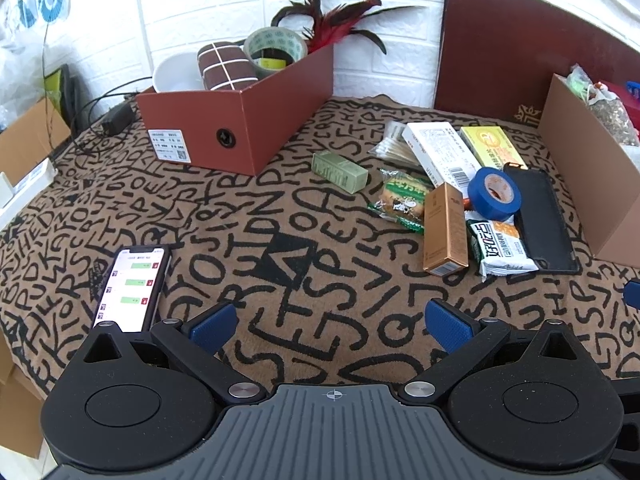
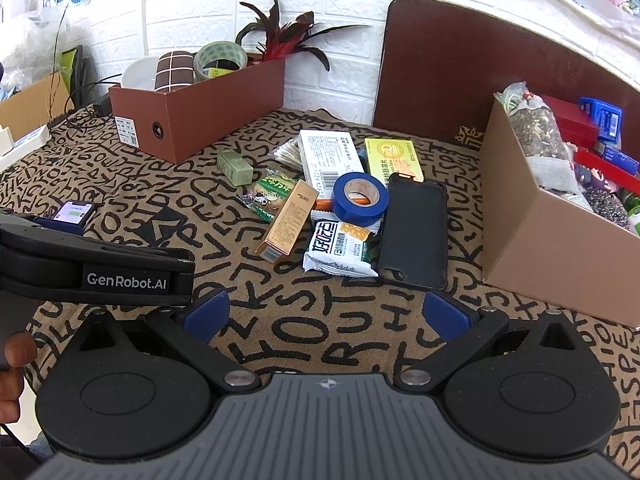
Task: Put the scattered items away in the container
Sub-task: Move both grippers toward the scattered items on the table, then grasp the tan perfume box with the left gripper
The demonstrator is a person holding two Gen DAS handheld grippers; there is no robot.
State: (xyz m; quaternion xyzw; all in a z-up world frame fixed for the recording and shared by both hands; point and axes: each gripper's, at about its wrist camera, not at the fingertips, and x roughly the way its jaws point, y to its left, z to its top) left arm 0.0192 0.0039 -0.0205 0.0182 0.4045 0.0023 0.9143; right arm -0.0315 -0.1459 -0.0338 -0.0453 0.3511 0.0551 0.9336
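Bare cloth (image 2: 320, 332) is left between the grippers and the pile (image 2: 344, 208). The way is flanked by a phone (image 1: 132, 284) and a tan box (image 2: 552, 248).

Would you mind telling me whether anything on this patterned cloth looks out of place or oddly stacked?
Yes: the roll of blue tape sits tilted on top of the heap, propped on an orange item and the white snack packet. Apart from the pile, a smartphone with its screen lit lies alone near the left gripper.
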